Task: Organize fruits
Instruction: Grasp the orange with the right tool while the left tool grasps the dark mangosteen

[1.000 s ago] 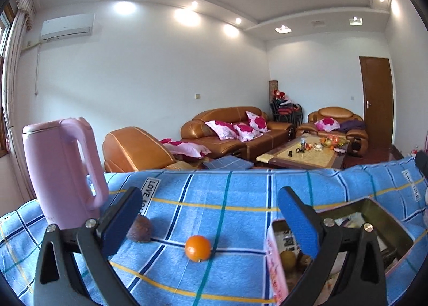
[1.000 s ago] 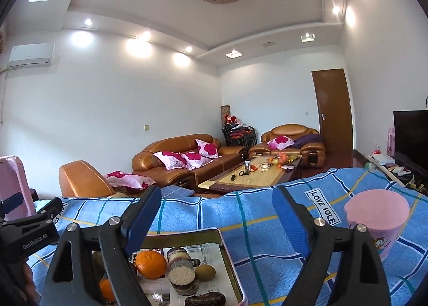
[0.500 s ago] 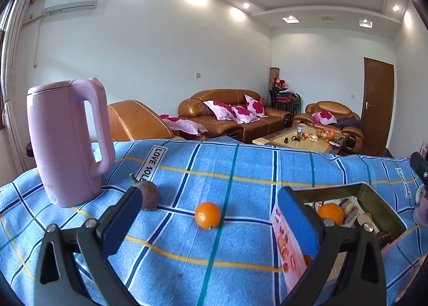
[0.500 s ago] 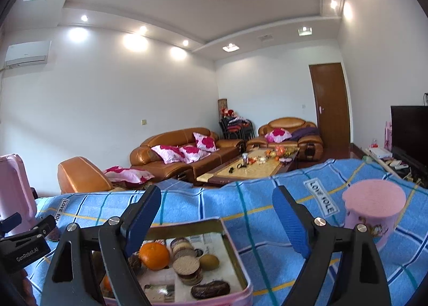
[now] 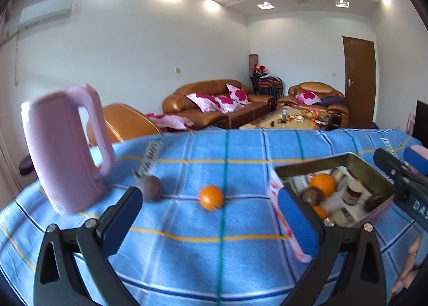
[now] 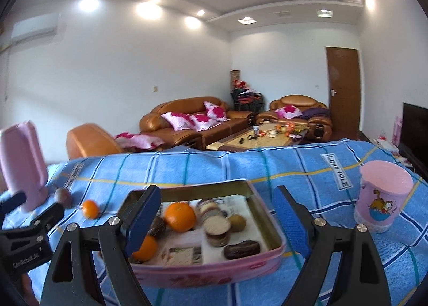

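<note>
While both grippers' fingers (image 5: 120,221) (image 6: 290,221) gape empty, the tin (image 6: 267,223) lies lengthwise away from them.

Motion blur softens the pink kettle (image 5: 62,150) and the loose orange (image 5: 211,197) in the left wrist view, the right gripper's fingers (image 6: 143,219) hide part of the tin (image 6: 270,223) with what may be a second orange (image 6: 145,248), and the coffee-table clutter (image 6: 278,129) is too small to identify.

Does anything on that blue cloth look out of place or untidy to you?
Yes: a small orange and a dark purplish fruit lie loose on the cloth beside the pink kettle, while the other fruit sits in the pink tin. Nothing looks spilled or broken.
</note>
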`<act>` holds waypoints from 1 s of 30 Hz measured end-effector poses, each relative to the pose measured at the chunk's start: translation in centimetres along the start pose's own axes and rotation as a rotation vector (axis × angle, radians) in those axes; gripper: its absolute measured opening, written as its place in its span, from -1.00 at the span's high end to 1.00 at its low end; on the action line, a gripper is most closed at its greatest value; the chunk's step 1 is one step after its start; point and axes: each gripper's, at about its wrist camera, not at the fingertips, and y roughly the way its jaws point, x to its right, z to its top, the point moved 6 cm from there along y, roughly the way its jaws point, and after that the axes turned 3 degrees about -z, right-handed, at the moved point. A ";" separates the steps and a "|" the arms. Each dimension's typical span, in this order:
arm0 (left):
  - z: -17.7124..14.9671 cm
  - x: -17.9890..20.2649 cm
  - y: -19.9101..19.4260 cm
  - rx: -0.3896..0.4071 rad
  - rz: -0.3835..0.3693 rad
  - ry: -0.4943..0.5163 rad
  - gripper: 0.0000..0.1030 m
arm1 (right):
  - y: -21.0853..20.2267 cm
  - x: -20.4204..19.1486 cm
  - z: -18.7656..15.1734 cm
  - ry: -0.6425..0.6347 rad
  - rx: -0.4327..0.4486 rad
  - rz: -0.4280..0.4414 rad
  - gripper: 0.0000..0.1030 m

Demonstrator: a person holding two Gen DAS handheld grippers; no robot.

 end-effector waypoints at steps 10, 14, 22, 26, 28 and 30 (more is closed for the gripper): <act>1.9 -7.0 3.6 0.026 0.097 -0.002 -1.00 | 2.6 -7.6 2.5 0.083 0.018 0.065 -0.68; 0.7 -9.7 5.4 -0.018 0.118 -0.022 -1.00 | 4.3 -10.8 2.0 0.100 0.000 0.090 -0.68; -0.9 -13.7 6.4 -0.111 0.112 -0.097 -1.00 | 7.7 -15.7 -0.2 0.060 -0.105 0.116 -0.68; -1.9 -14.8 7.3 -0.193 0.138 -0.086 -1.00 | 8.8 -17.9 -0.9 0.014 -0.186 0.135 -0.68; -2.2 -14.8 7.6 -0.225 0.167 -0.052 -1.00 | 10.0 -18.9 -1.8 -0.011 -0.263 0.153 -0.68; -2.6 -14.9 7.8 -0.249 0.182 -0.044 -1.00 | 11.1 -20.1 -2.7 -0.040 -0.335 0.178 -0.68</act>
